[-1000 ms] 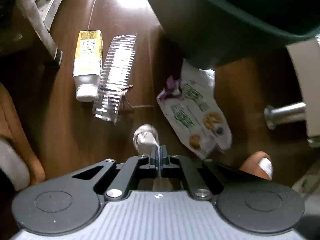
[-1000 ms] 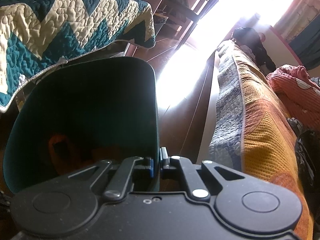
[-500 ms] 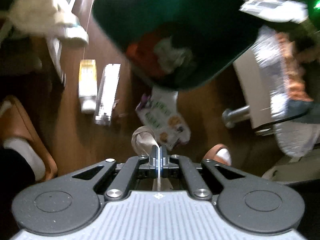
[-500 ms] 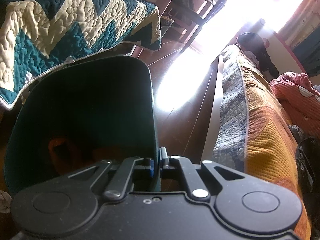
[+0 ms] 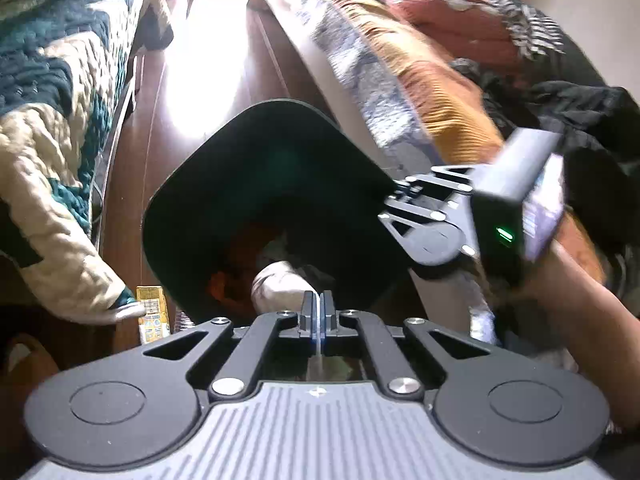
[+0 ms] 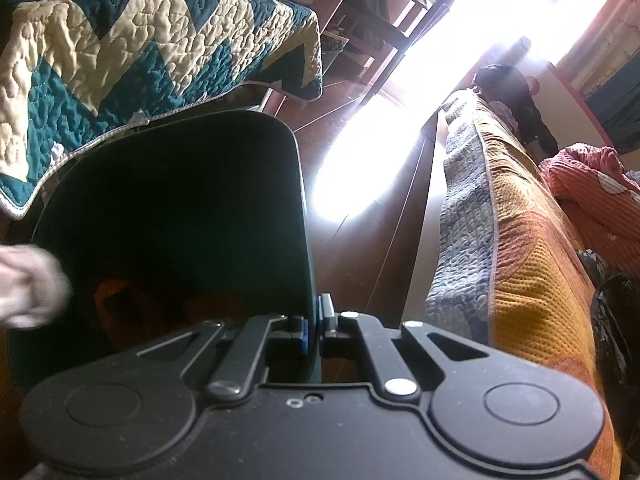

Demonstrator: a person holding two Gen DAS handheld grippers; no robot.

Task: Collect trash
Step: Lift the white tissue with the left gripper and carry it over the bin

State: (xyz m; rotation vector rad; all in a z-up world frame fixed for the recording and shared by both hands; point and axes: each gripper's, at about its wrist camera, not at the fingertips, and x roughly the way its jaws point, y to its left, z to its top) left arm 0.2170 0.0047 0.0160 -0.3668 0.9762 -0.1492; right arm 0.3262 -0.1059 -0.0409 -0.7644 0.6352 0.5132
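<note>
Trash, a crumpled whitish wad, hangs from the left tongs, whose jaws are pressed together on a thin edge of it. The wad sits over the open mouth of the dark green bin, just inside its near rim; in the right wrist view it shows as a pale blur at the bin's left edge. Orange and pale scraps lie at the bottom of the bin.

The right tongs are clamped on the bin's right wall, one finger inside and one outside, holding the bin tilted with its mouth toward the cameras. In the left wrist view the right tongs grip the rim from the right, with a bare forearm behind them.

A yellow carton lies on the brown wooden floor left of the bin. A teal and cream quilt covers a bed at left; an orange and grey blanket covers another at right. Bright sunlight falls on the floor beyond the bin.
</note>
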